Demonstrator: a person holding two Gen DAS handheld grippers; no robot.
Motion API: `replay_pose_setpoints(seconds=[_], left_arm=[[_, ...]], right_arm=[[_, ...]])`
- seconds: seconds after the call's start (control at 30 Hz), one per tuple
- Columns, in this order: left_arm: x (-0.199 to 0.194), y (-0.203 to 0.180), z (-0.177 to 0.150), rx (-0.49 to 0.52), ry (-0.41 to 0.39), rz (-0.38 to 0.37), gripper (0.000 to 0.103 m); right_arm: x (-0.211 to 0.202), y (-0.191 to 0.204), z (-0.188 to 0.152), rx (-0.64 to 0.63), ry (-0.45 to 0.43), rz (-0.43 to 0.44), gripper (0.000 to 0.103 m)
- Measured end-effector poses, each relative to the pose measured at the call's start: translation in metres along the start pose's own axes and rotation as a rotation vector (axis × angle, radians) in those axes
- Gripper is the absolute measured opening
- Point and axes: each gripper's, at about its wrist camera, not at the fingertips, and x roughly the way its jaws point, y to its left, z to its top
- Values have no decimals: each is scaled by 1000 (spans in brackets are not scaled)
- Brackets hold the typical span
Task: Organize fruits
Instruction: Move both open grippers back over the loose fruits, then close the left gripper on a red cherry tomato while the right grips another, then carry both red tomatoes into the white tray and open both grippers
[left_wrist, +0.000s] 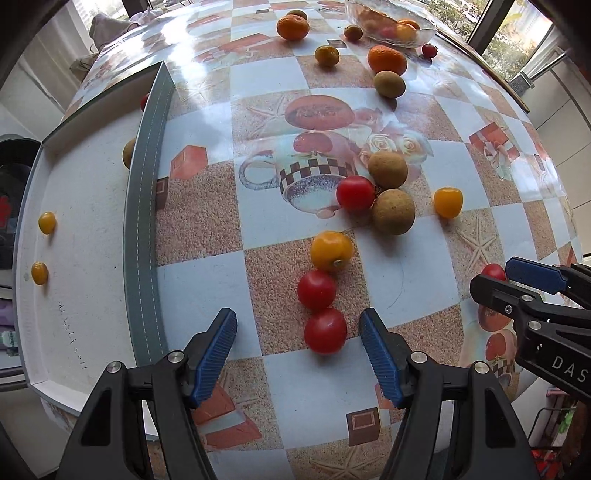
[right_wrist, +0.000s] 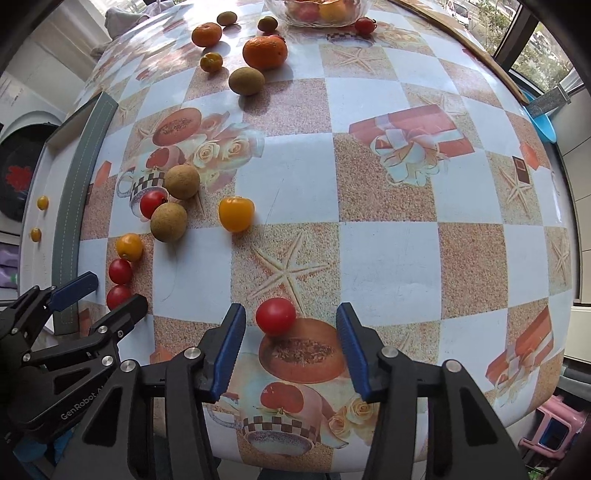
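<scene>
Checkered surface (right_wrist: 388, 258) carries scattered fruit. Both pairs of fingers gape wide, gripping nothing: right gripper (right_wrist: 291, 350) has a red tomato (right_wrist: 275, 316) just ahead between them; advance, then close gently. Left gripper (left_wrist: 298, 350) brackets another tomato (left_wrist: 325, 331).

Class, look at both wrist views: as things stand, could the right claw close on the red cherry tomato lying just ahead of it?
Probably yes. The right claw is open, and the red cherry tomato sits alone between its fingertips, with nothing blocking the way.
</scene>
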Motion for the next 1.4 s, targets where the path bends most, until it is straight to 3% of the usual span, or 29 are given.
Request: replay_pose_setpoints(seconds=[0.17, 0.27, 0.33, 0.37, 0.57, 0.7, 1.03, 1.4], left_arm=[[0, -4, 0, -13, 4, 10, 63], [-4, -9, 5, -3, 7, 12, 47], [-7, -12, 5, 11, 7, 6, 26], [-8, -13, 5, 13, 8, -1, 23], [-15, 5, 4, -56, 19, -104, 23], [-24, 14, 7, -65, 3, -134, 23], [-49, 38, 19, -88, -65, -162, 23], [-68, 86, 17, -191, -135, -143, 23]], right_arm=[[2, 13, -2, -55, 4, -37, 35], [1, 17, -5, -78, 7, -53, 23], [0, 17, -7, -77, 9, -51, 23], [0, 18, -8, -72, 10, -47, 23], [-6, 14, -3, -13, 5, 29, 23], [-15, 13, 4, 5, -11, 54, 23], [-29, 21, 36, -9, -47, 84, 23], [-38, 69, 57, -99, -69, 110, 23]])
